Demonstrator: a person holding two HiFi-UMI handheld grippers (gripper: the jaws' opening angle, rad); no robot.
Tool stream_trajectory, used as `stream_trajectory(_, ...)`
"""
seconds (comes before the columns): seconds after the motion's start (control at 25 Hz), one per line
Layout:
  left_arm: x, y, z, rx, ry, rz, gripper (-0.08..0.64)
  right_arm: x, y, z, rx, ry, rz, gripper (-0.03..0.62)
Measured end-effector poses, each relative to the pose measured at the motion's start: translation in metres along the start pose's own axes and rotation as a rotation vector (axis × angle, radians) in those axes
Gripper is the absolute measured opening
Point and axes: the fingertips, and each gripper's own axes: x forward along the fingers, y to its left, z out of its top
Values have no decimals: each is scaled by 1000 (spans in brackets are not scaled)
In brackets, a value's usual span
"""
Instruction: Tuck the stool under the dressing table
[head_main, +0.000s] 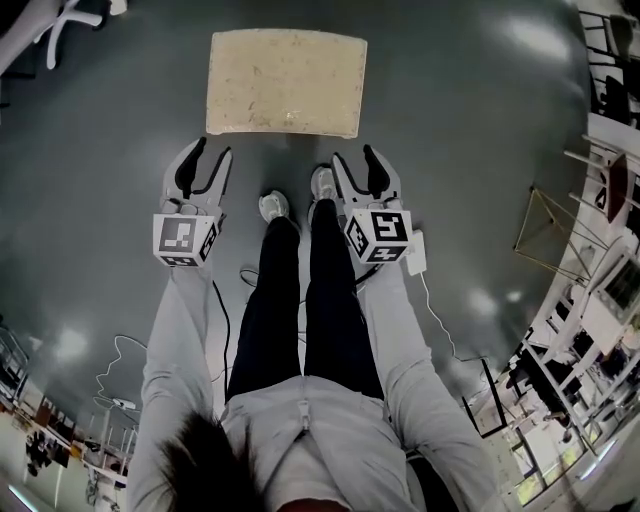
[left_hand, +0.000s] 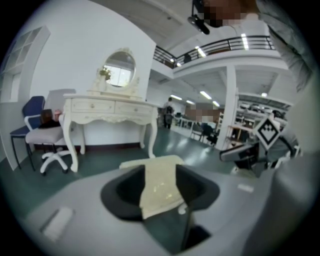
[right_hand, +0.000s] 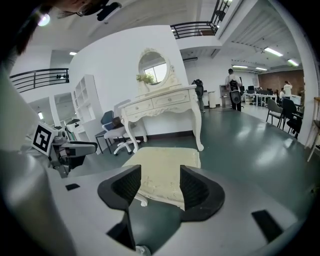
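Note:
The stool (head_main: 285, 80), with a cream cushioned seat and white legs, stands on the dark floor just ahead of both grippers. My left gripper (head_main: 212, 152) is open, short of the seat's near left corner. My right gripper (head_main: 354, 155) is open too, short of the near right corner. In the left gripper view the stool (left_hand: 159, 172) shows through the gap of the left gripper (left_hand: 160, 186), untouched. In the right gripper view the stool (right_hand: 165, 167) lies beyond the right gripper (right_hand: 160, 189). The white dressing table (right_hand: 160, 102) with its oval mirror stands past the stool by the wall.
The person's feet (head_main: 275, 207) are between the grippers. A white adapter (head_main: 416, 255) and cables lie on the floor at the right. A white office chair (left_hand: 47, 137) and a blue chair (left_hand: 30, 110) stand left of the dressing table (left_hand: 110, 107). Shelving (head_main: 600, 300) lines the right side.

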Motion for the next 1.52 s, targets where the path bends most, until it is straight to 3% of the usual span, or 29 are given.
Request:
stream_trajectory(0.28, 25, 18, -57, 1, 78, 12, 252, 31, -18, -48, -6, 81, -8, 249)
stream_trajectory(0.56, 44, 43, -107, -19, 155, 58, 315, 57, -43, -93, 29, 148, -33, 304)
stream_trajectory(0.76, 62, 51, -132, 15, 204, 37, 345, 75, -59, -109, 3, 158, -55, 331)
stream_trajectory(0.96, 75, 58, -150, -5, 229, 39, 364, 91, -68, -127, -16, 196, -51, 353)
stream_trajectory(1.32, 91, 59, -168, 33, 285, 7, 408, 112, -72, -137, -49, 225, -43, 373)
stream_trajectory(1.52, 100, 59, -166, -19, 271, 15, 410, 117, -72, -134, -57, 234, -19, 368)
